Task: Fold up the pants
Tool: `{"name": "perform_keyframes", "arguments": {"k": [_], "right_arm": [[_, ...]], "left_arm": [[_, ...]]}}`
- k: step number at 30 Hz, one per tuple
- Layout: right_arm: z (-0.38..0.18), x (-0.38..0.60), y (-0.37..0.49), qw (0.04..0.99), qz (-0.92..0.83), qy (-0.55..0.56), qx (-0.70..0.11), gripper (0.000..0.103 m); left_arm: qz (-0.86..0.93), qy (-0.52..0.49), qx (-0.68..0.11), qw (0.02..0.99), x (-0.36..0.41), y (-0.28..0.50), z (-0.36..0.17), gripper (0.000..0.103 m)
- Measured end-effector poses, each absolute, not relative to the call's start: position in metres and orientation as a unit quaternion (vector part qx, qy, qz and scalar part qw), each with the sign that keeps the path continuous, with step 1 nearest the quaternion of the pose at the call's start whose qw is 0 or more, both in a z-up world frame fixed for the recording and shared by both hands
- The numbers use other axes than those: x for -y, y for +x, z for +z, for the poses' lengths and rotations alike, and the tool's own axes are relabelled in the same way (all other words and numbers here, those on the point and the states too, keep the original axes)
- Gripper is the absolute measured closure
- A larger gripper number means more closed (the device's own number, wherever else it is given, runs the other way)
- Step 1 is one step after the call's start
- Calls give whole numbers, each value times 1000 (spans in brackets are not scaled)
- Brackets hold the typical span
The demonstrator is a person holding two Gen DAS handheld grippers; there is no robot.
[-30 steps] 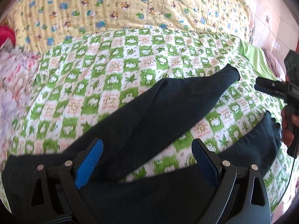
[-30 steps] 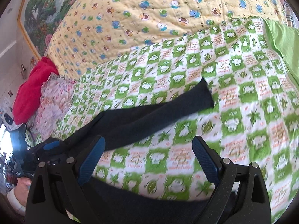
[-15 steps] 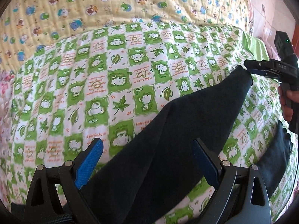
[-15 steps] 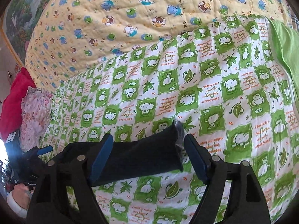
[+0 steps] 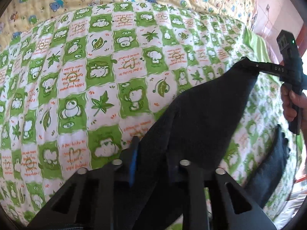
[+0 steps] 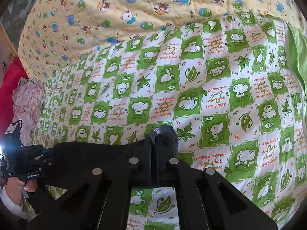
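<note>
Your work surface is the green-and-white checked quilt (image 5: 99, 88), which covers most of both views. Behind it lies a yellow bear-print blanket (image 6: 119, 19). A red cloth (image 6: 9, 92) and a pink floral fabric (image 6: 28, 99) sit at the left edge of the right wrist view, well apart from the garment. Nothing lies on the quilt between your two tools apart from the garment itself.

The dark pants (image 5: 207, 118) stretch as one leg between both tools, raised off the quilt. A second leg (image 5: 272, 164) hangs at the lower right of the left wrist view.

Your left gripper (image 5: 151, 153) has its jaws pressed together on the pants, with only a strip of blue pad showing beside the fabric. Your right gripper (image 6: 163, 143) is likewise closed, pinching the cuff end of the leg, which bunches grey above the fingertips. In the left wrist view you see your right gripper from the side, clamped on the leg tip, with your right hand (image 5: 291, 103) on its handle. Your left hand (image 6: 17, 182) shows at the left edge of the right wrist view.

The waistband is hidden below the left tool, and the second leg's cuff is cut off by the frame edge
</note>
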State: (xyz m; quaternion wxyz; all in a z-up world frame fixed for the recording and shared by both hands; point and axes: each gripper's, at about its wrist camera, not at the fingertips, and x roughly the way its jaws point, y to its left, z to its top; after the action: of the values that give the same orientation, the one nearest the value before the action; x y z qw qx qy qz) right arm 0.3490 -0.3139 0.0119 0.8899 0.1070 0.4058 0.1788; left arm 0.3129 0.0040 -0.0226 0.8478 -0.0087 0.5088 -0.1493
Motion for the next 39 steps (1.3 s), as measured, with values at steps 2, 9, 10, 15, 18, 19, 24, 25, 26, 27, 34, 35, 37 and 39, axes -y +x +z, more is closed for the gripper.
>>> {"name": "perform_keyframes", "arguments": {"k": [2, 9, 10, 15, 18, 19, 24, 25, 26, 27, 34, 35, 37, 39], "right_arm": [[19, 316, 339, 893, 188, 111, -394, 99], [28, 341, 295, 897, 214, 146, -358, 100], [27, 345, 289, 897, 216, 151, -355, 100], [18, 358, 255, 895, 229, 164, -347, 100], [12, 361, 233, 894, 238, 165, -343, 100], [10, 363, 226, 894, 241, 164, -341, 100], [4, 369, 191, 896, 250, 167, -327, 100], [3, 371, 185, 897, 251, 166, -323, 100], [1, 373, 179, 898, 251, 166, -320, 100], [-2, 375, 173, 899, 251, 169, -317, 100], [-13, 384, 150, 901, 247, 174, -312, 100], [-15, 384, 145, 902, 246, 170, -311, 100], [-20, 385, 140, 901, 244, 169, -315, 100], [-27, 386, 137, 901, 235, 166, -326, 100]], "left_arm": [[-158, -25, -497, 853, -8, 298, -12, 85], [-185, -35, -468, 864, -3, 236, 17, 88], [-188, -36, -465, 864, -1, 225, 20, 89], [-200, -43, -462, 863, 12, 181, 25, 89], [-199, -44, -464, 862, 19, 157, 22, 89], [-199, -46, -465, 861, 20, 150, 21, 89], [-195, -50, -462, 864, 27, 122, 20, 90], [-196, -50, -459, 865, 28, 116, 20, 90], [-196, -51, -458, 866, 29, 113, 21, 90], [-197, -52, -457, 866, 31, 110, 21, 90], [-192, -28, -455, 869, 46, 89, 13, 90], [-192, -24, -454, 870, 47, 86, 12, 90], [-193, -19, -453, 870, 48, 84, 9, 90], [-196, -17, -457, 867, 49, 82, 4, 90]]}}
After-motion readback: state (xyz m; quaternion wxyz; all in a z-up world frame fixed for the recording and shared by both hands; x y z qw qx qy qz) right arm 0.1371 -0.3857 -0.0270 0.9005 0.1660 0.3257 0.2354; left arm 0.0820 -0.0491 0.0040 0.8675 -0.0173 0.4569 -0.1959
